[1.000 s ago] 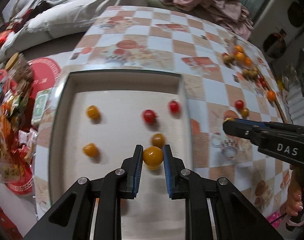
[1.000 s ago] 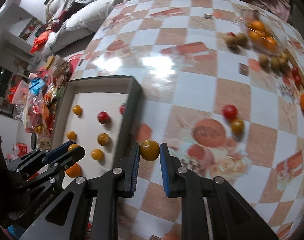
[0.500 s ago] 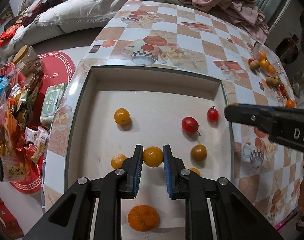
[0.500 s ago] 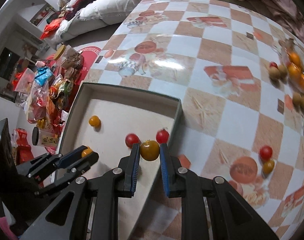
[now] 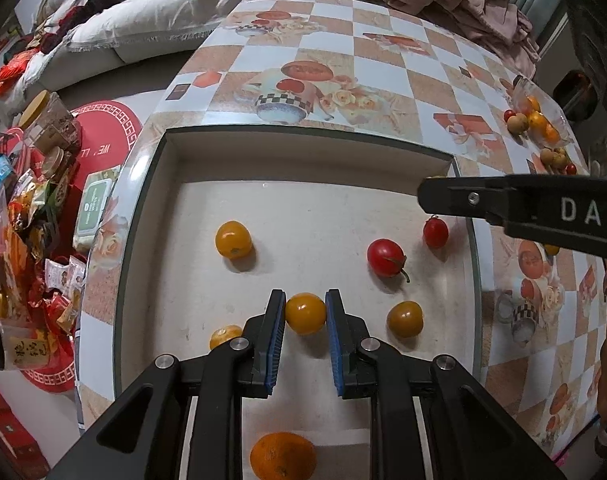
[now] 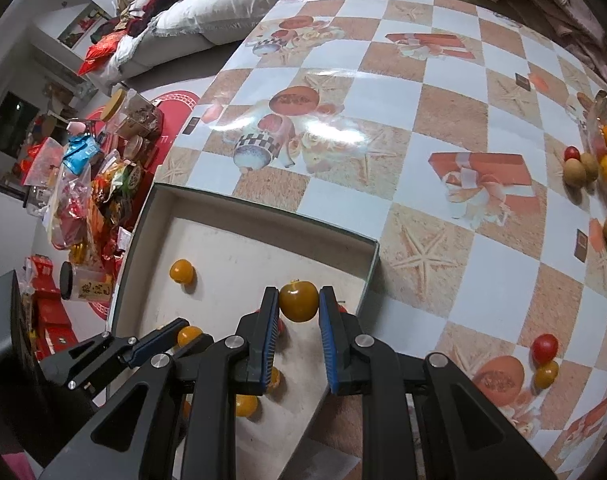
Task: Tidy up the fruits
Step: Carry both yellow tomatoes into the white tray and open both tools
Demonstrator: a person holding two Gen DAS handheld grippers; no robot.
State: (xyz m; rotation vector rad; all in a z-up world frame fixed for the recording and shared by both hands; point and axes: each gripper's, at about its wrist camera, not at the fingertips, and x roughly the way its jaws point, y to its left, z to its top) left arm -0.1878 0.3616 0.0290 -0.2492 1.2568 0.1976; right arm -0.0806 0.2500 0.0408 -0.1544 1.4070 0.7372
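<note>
My left gripper (image 5: 305,314) is shut on a yellow cherry tomato (image 5: 305,313) and holds it over the middle of the shallow beige tray (image 5: 303,152). My right gripper (image 6: 298,302) is shut on an amber cherry tomato (image 6: 298,301) above the tray's right side (image 6: 369,268); its arm shows in the left wrist view (image 5: 523,208). Inside the tray lie yellow tomatoes (image 5: 233,239), an amber one (image 5: 404,319), red ones (image 5: 385,258) and an orange (image 5: 282,456).
The tray sits on a checkered tablecloth (image 6: 423,120). More fruit lies at the table's right edge (image 6: 583,168), and a red and a yellow tomato (image 6: 544,358) lie nearer. Snack packets and jars (image 5: 35,200) crowd the floor on the left.
Both grippers have moved left over the tray with their tomatoes still held. The right gripper came from above the tablecloth to above the tray's right side.
</note>
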